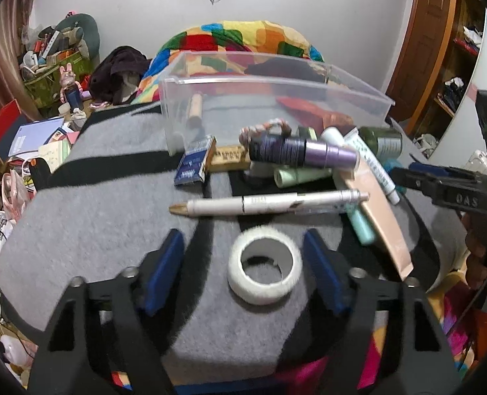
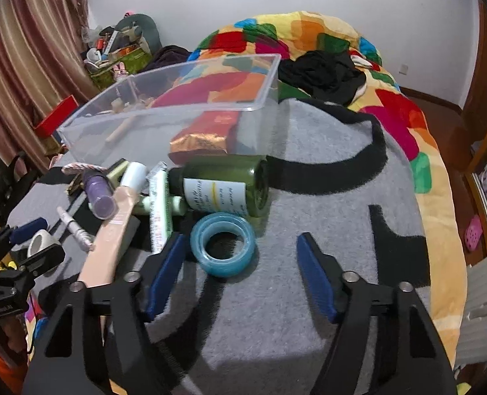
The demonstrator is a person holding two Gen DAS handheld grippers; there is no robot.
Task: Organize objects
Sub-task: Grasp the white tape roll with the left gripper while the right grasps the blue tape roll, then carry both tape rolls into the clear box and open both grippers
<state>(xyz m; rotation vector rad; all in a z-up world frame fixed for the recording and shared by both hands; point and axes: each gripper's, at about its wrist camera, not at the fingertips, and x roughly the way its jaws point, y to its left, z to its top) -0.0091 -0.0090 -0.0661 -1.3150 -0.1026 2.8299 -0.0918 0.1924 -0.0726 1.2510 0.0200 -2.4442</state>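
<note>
White tape roll [image 1: 265,268] lies between your left gripper [image 1: 243,273]'s wide-open, empty jaws; blue tape roll [image 2: 223,244] sits nearer the right gripper [image 2: 240,271]'s left jaw, also open and empty – closing there could nudge it into the green bottle [image 2: 225,186]

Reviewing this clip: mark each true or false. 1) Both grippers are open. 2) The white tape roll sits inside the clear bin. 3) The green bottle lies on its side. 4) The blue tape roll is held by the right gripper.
1) True: the left gripper and right gripper are both open.
2) False: the white tape roll lies on the grey blanket, outside the clear bin.
3) True: the green bottle lies on its side.
4) False: the blue tape roll rests on the blanket, ungripped.
</note>
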